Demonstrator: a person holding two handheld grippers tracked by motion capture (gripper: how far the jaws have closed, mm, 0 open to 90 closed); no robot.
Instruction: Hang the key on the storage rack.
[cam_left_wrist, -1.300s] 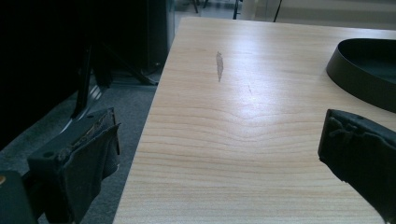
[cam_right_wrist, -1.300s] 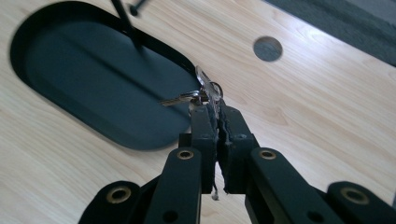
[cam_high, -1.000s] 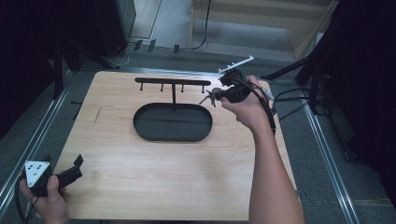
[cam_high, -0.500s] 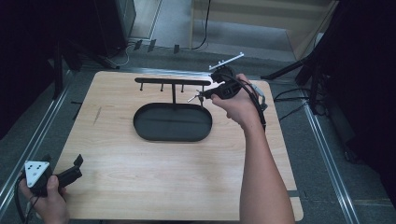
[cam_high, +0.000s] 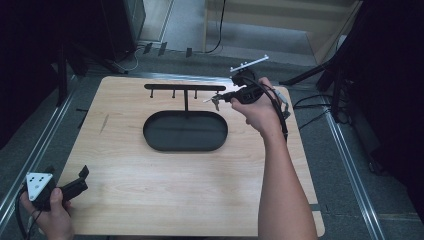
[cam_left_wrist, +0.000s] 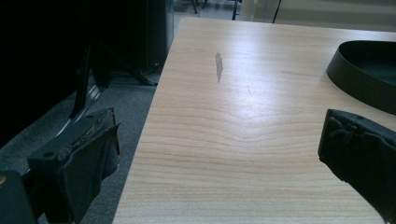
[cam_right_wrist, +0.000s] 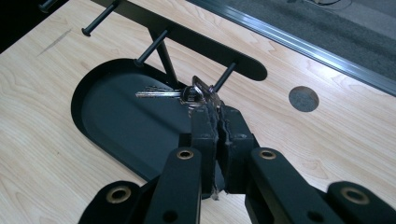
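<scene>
Cut off at right of left gripper view: black oval tray (cam_left_wrist: 362, 70) on the desk (cam_left_wrist: 243, 140). Left claw (cam_left_wrist: 219, 158) spread wide, empty, lower left. Right claw (cam_right_wrist: 217, 122) clenched on keys (cam_right_wrist: 187, 94), frame centre, just beside rack peg (cam_right_wrist: 223, 77).

The black oval tray (cam_high: 185, 132) and the peg rack (cam_high: 184, 88) rising from its far rim are blocking the table's (cam_high: 165, 195) far middle. Bare wood is lying open across the near half and down the left side.
</scene>
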